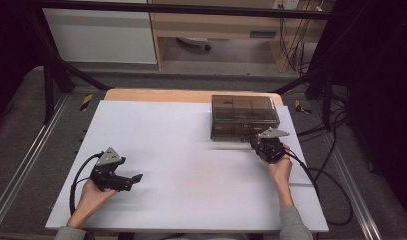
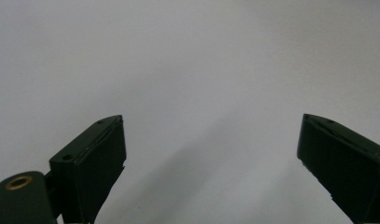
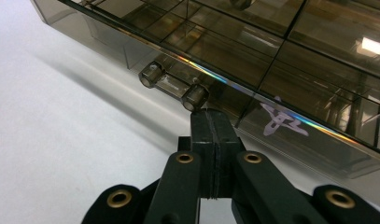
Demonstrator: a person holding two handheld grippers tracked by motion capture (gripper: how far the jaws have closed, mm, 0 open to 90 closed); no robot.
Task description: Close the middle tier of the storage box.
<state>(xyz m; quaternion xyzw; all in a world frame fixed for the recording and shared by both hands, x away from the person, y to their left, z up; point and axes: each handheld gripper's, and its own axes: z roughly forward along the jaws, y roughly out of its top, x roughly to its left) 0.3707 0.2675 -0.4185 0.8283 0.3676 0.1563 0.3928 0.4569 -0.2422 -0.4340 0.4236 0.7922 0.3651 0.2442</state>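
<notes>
- Smoky brown translucent plastic made up the compartment box (image 1: 245,117), which sat on the white desk (image 1: 181,165) near its far right corner, lid down over the divided sections.
- Work looked barely begun — the lid lay flat and shut, and the clear latch (image 3: 174,86) on the box's near wall seemed not yet released, though how firmly it was fastened could not be told.
- What was left, by my reading: freeing that latch, raising the lid, and whatever was to follow with the compartments; their contents were too dim to make out.
- In the right gripper view, the right gripper (image 3: 211,122) had its two black jaws pressed fully together with nothing between them, their joined tip just below the latch's nearer knob — touching it or a hair short, which could not be settled.
- From the high view, that right gripper (image 1: 258,142) sat at the box's near edge, the person's right hand (image 1: 281,167) behind it.
- The left gripper (image 2: 211,154) had its jaws standing wide apart over bare white desk, holding and touching nothing.
- Seen from above, the left gripper (image 1: 133,178) rested near the desk's near left corner, well apart from the box and taking no part in the work.
</notes>
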